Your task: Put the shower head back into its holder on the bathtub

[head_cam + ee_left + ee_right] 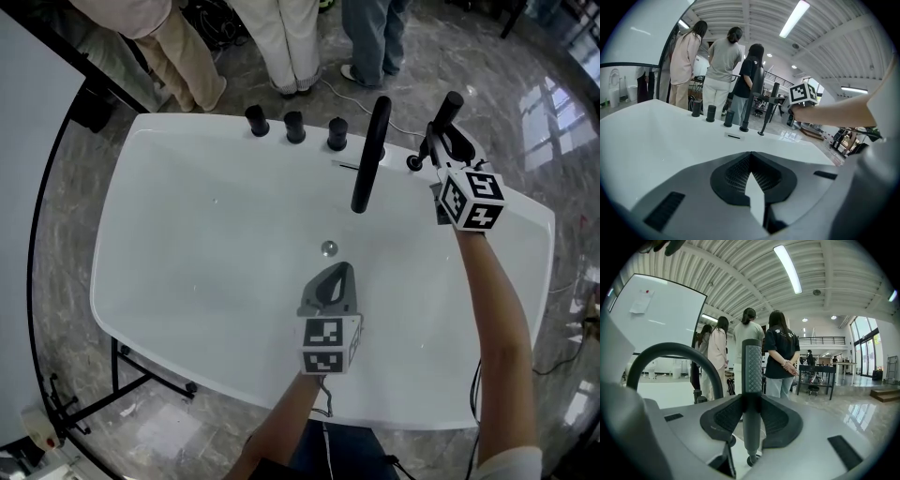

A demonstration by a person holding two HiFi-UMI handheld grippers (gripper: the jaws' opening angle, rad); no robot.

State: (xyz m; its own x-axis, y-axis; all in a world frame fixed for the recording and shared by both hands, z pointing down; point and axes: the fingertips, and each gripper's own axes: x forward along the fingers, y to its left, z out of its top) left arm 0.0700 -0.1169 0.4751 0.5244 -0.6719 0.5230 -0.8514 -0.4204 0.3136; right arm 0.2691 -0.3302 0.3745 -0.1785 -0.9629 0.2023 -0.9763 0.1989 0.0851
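The shower head is a slim dark wand, standing nearly upright at the far right rim of the white bathtub. My right gripper is shut on its shaft. In the right gripper view the textured wand rises between the pads, its lower end just over a small round black holder. That holder sits on the rim right of the spout. My left gripper hovers over the middle of the tub, jaws shut with nothing in them. From there the wand shows far off.
A tall black arched spout stands just left of the wand, and its curve is close by. Three black knobs line the far rim. A drain lies in the basin. Several people stand behind the tub.
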